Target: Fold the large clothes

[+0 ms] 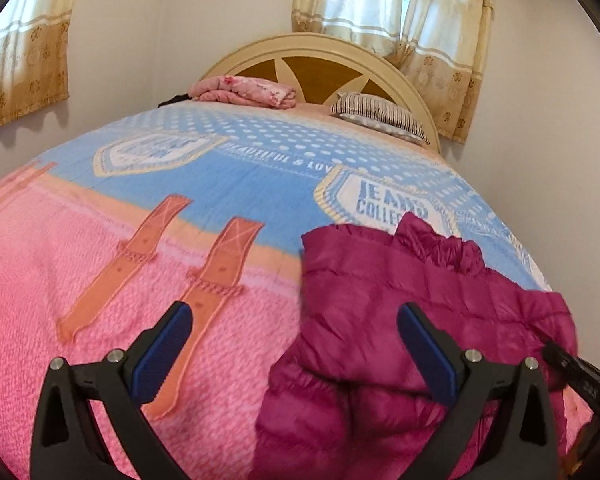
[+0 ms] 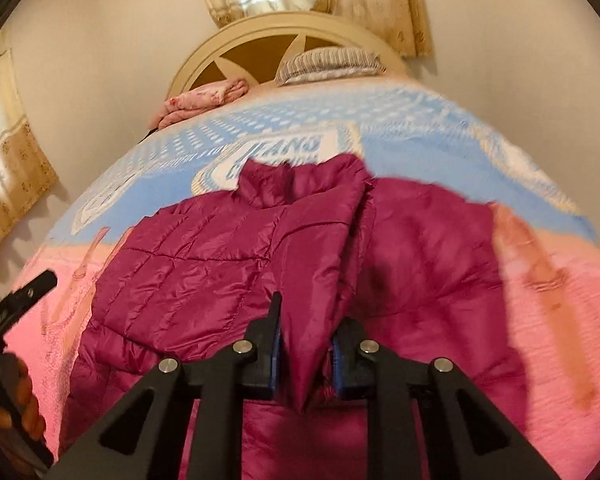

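A magenta quilted puffer jacket (image 2: 204, 264) lies on the bed, collar toward the headboard. My right gripper (image 2: 305, 332) is shut on a raised fold of the jacket's fabric, lifted above the rest. My left gripper (image 1: 294, 334) is open and empty, hovering over the jacket's left edge (image 1: 380, 300) and the pink part of the bedspread. The left gripper's tool and the hand holding it show at the left edge of the right wrist view (image 2: 16, 320).
The bedspread (image 1: 140, 240) is pink in front and blue with badges behind. A folded pink blanket (image 1: 248, 92) and a striped pillow (image 1: 380, 114) lie by the cream headboard (image 1: 320, 50). Walls and curtains (image 1: 440, 40) surround the bed.
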Tool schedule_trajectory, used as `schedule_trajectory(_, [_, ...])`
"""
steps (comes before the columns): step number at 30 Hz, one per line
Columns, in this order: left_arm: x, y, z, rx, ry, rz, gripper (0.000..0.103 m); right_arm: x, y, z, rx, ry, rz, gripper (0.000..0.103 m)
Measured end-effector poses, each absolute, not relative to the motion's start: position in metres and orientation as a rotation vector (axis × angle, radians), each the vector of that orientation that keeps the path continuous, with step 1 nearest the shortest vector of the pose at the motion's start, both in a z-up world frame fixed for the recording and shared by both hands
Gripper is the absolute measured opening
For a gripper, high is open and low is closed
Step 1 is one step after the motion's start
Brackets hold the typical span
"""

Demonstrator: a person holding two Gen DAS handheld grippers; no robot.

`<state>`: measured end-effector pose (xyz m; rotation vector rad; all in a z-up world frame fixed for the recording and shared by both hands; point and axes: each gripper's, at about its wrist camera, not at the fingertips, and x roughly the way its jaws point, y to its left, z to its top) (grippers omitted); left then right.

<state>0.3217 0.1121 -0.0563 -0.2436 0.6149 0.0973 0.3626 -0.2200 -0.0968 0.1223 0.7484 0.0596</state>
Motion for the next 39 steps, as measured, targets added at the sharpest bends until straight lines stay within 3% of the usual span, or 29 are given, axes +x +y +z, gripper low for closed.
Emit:
schedule_trajectory(9, [0.37,0.061,-0.087,-0.092,0.703,0.153,0.103,0.366,-0.237,-0.154,0.166,0.869,0.045,0.019])
schedule_trajectory(17, [0.382,0.074,-0.135,-0.135,0.83,0.186,0.103,0.374,-0.239,-0.169,0.191,0.88,0.054,0.02])
schedule_trajectory(22, [0.383,0.079,-0.14,-0.179,0.853,0.167,0.103,0.354,-0.255,-0.153,0.255,0.882,0.068,0.026])
schedule_trajectory(27, [0.381,0.074,-0.139,-0.154,0.852,0.189,0.103,0.326,-0.263,-0.104,0.205,0.687,-0.091,0.026])
schedule_trajectory(29, [0.382,0.071,-0.139,-0.129,0.848,0.204,0.103,0.342,-0.251,-0.098,0.163,0.698,-0.045,0.026])
schedule_trajectory(39, [0.386,0.074,-0.142,-0.136,0.864,0.194,0.103,0.403,-0.236,-0.164,0.149,0.876,0.012,0.025])
